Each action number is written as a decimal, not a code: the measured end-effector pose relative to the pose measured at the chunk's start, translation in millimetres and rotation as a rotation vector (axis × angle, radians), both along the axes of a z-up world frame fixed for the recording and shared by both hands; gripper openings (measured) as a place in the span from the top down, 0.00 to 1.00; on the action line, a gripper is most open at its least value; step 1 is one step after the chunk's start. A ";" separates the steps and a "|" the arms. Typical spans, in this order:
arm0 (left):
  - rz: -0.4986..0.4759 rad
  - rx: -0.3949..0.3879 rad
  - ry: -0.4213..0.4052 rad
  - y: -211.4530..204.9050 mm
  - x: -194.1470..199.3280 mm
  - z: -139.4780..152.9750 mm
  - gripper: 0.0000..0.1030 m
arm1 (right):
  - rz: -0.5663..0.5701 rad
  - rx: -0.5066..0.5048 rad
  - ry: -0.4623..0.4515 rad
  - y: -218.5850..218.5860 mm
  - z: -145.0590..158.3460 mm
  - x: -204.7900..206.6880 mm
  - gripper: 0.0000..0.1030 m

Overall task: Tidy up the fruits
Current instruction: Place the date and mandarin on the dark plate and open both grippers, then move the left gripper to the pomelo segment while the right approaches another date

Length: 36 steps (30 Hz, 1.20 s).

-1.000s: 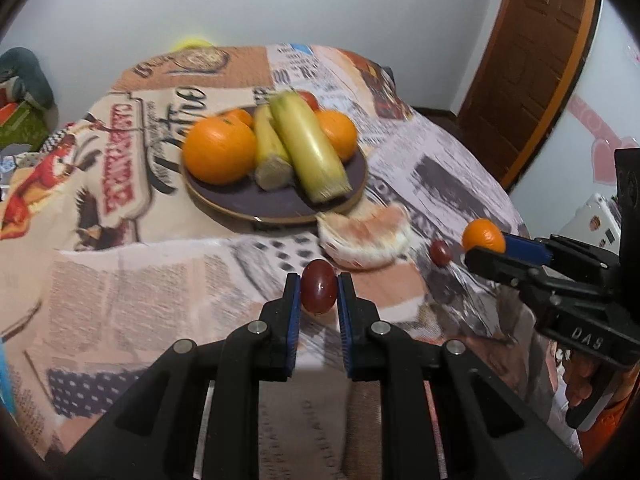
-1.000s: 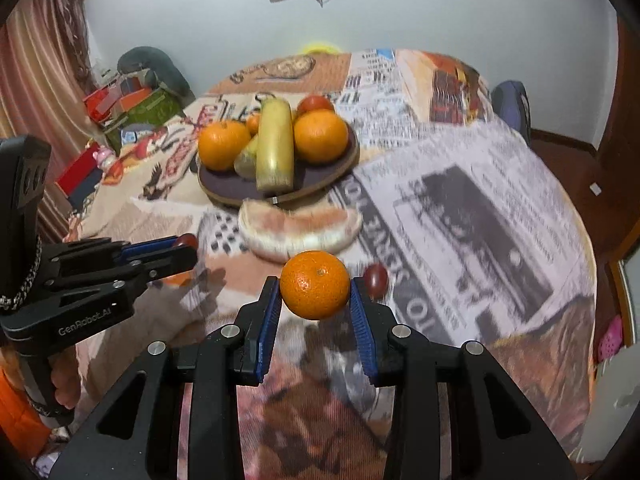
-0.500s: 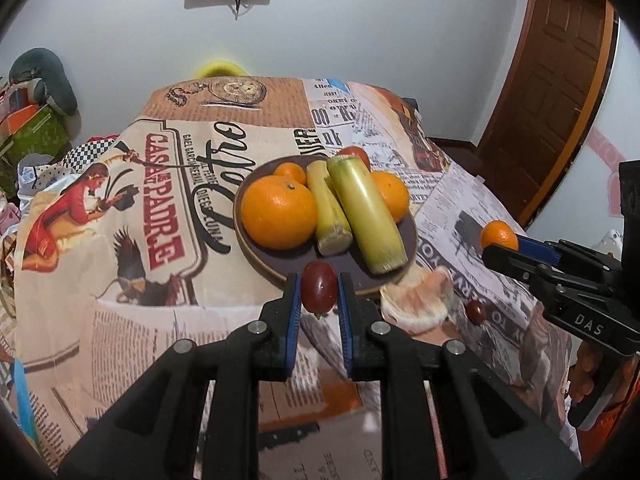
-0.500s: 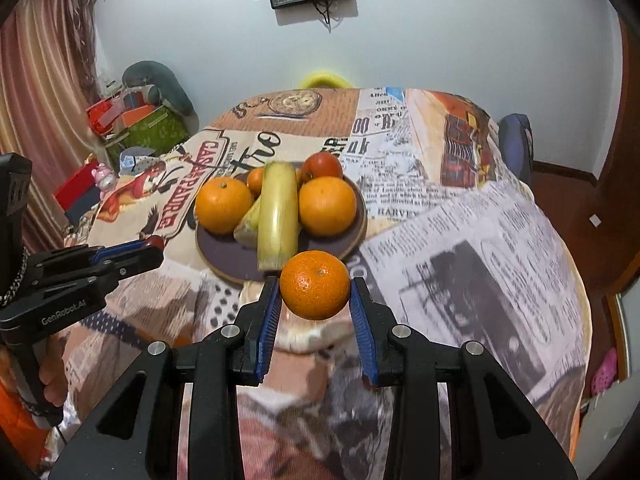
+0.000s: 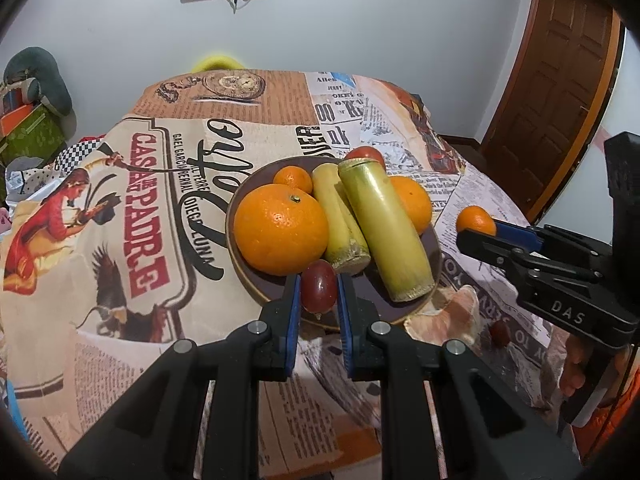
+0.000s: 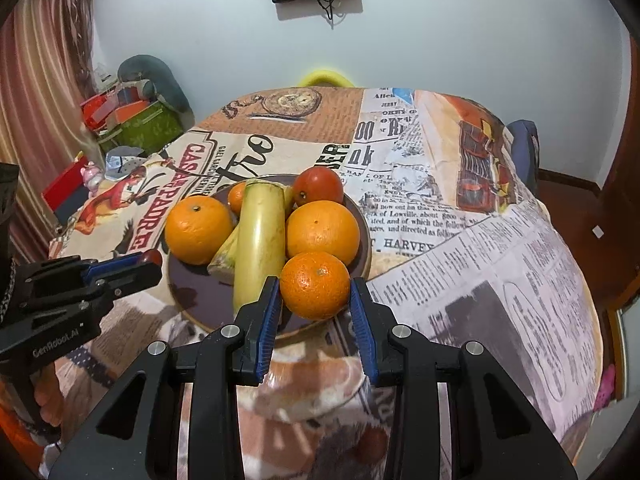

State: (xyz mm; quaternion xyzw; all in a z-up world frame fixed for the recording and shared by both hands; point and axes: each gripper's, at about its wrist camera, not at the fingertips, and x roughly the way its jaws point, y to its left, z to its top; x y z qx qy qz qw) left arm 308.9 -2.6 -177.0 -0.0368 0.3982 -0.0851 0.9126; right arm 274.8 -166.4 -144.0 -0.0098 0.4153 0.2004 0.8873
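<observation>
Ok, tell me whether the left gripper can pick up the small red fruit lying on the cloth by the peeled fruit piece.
Probably not yet. The left gripper is shut on a red grape, so its jaws are full. The small red fruit lies in the open on the cloth, past the peeled fruit piece.

Both grippers were black plastic with blue ribbed pads and round silver screws. The left gripper (image 5: 319,306) carried white "GenRobot.AI" lettering, the right gripper (image 6: 316,312) "DAS". An orange sleeve (image 6: 12,432) showed.
</observation>
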 end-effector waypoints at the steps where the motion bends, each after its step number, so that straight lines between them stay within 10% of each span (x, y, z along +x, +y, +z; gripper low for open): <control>1: 0.000 -0.003 0.004 0.2 2.3 -1.6 0.83 | 0.001 0.000 0.005 0.8 -2.1 2.6 0.69; 23: -0.021 0.001 0.049 -6.2 16.6 -20.6 0.83 | 0.027 -0.006 0.091 7.2 -31.8 18.8 0.68; 36: -0.033 0.010 0.004 -14.2 -6.3 8.3 0.76 | -0.016 -0.024 0.023 -16.4 6.5 -0.6 0.59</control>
